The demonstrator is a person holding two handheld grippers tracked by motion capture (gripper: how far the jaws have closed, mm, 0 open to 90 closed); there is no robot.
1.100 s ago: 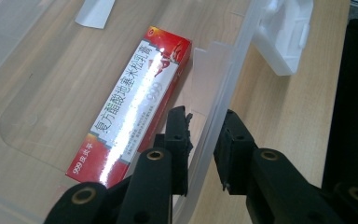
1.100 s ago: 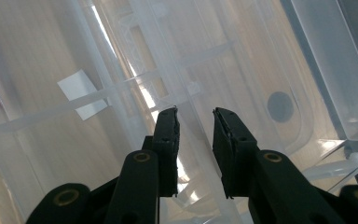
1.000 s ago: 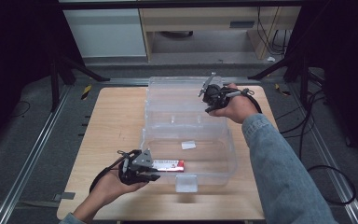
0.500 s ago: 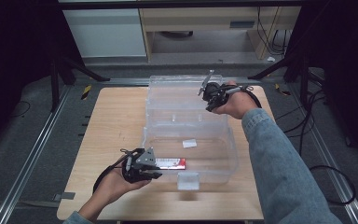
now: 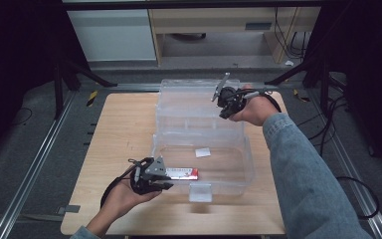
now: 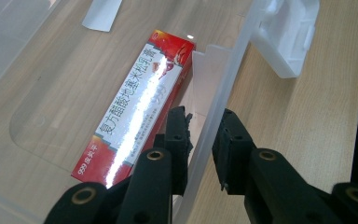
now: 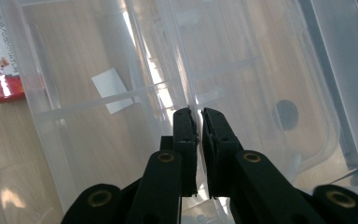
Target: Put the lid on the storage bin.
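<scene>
At the bench's far edge the right tongs (image 5: pixel 222 101) have just been closing onto the clear box's (image 5: pixel 204 164) raised lid (image 7: pixel 186 70), while near the front edge the left tongs (image 6: pixel 200 135) clamp its wall, steadying it for shutting over the red carton (image 6: pixel 140 100) inside.

Dim, dark surroundings; overhead light glares on the red box (image 6: pixel 137 105).

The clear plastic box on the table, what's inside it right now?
Inside the clear plastic box lies a red and white carton along its near wall, plus a small white slip. The raised lid blurs what sits behind it.
</scene>
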